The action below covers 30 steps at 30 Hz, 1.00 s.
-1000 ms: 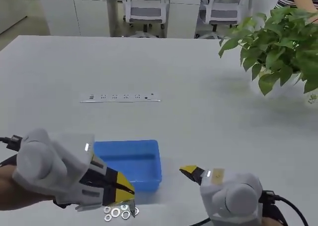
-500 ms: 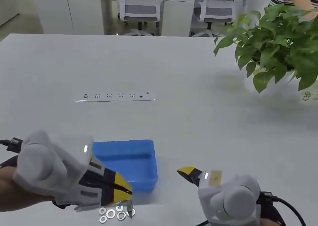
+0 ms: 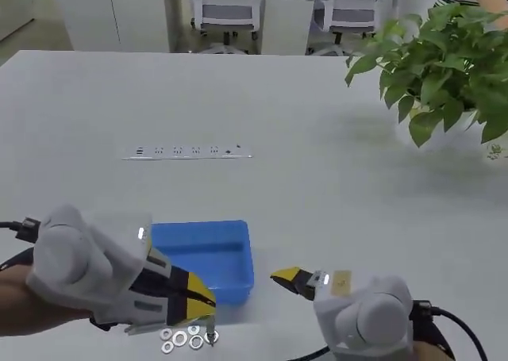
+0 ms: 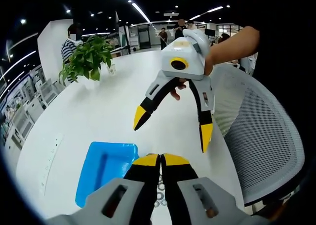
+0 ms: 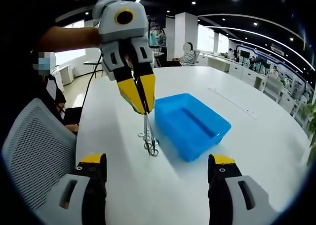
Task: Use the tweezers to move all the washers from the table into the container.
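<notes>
On the white table (image 3: 317, 139), bottom left, the left gripper (image 3: 208, 301) clamps tweezers (image 5: 149, 133) over washers (image 3: 184, 339), right gripper (image 4: 173, 130) gaping; a loose pinch could drop one short of the container (image 3: 234, 286)

Bare table (image 3: 317, 139) beyond blue container (image 3: 200, 227), plant (image 3: 444, 67) at far right

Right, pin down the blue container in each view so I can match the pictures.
Head view: blue container at lower centre-left.
Left gripper view: lower left, beside that view's own jaws.
Right gripper view: centre, slightly right.
Shared landmark: socket strip, above the container in the head view, left of it in the left gripper view, upper right of it in the right gripper view.
</notes>
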{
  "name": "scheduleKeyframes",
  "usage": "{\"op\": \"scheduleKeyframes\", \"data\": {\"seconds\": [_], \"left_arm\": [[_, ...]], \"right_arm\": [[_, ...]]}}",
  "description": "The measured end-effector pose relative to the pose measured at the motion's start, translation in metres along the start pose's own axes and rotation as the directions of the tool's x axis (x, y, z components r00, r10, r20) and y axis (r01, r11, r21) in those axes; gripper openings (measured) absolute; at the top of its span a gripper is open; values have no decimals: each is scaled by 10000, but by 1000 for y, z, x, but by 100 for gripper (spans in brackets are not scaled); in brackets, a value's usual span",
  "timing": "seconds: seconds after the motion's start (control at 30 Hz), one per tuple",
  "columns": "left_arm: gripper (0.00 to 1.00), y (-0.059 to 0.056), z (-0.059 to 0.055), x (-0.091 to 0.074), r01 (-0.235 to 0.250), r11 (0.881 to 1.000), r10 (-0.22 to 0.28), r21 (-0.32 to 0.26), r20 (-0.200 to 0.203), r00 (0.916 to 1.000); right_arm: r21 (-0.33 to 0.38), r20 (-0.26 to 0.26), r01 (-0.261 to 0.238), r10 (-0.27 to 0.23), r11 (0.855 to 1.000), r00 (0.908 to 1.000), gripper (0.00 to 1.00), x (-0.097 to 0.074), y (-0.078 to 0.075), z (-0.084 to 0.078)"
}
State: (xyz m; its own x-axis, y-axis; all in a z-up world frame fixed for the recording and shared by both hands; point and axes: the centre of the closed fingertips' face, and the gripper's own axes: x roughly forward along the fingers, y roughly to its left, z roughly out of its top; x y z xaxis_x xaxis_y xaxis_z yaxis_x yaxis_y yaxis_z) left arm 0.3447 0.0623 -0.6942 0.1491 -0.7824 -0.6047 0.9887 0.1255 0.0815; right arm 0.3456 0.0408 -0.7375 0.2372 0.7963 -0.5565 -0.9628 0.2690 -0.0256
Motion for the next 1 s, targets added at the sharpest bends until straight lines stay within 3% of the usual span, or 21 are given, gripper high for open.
{"op": "scheduleKeyframes", "data": {"seconds": [0.43,0.73,0.9,1.0], "left_arm": [[5,3,-5,-1,-118,9988,120,-480,33,9999],[5,-1,-6,-2,-61,9984,62,-567,8,10000],[5,-1,-5,-1,-38,9984,42,-567,68,10000],[5,-1,-5,-1,-51,9984,54,-569,68,10000]], "right_arm": [[-1045,-321,-1167,1140,9877,9930,53,18,9,4],[-1706,-673,-1935,1845,9661,9805,35,33,16,2],[-1932,-864,-2259,2128,9548,9733,30,42,18,0],[-2247,-1142,-2593,2389,9393,9643,28,48,21,-4]]}}
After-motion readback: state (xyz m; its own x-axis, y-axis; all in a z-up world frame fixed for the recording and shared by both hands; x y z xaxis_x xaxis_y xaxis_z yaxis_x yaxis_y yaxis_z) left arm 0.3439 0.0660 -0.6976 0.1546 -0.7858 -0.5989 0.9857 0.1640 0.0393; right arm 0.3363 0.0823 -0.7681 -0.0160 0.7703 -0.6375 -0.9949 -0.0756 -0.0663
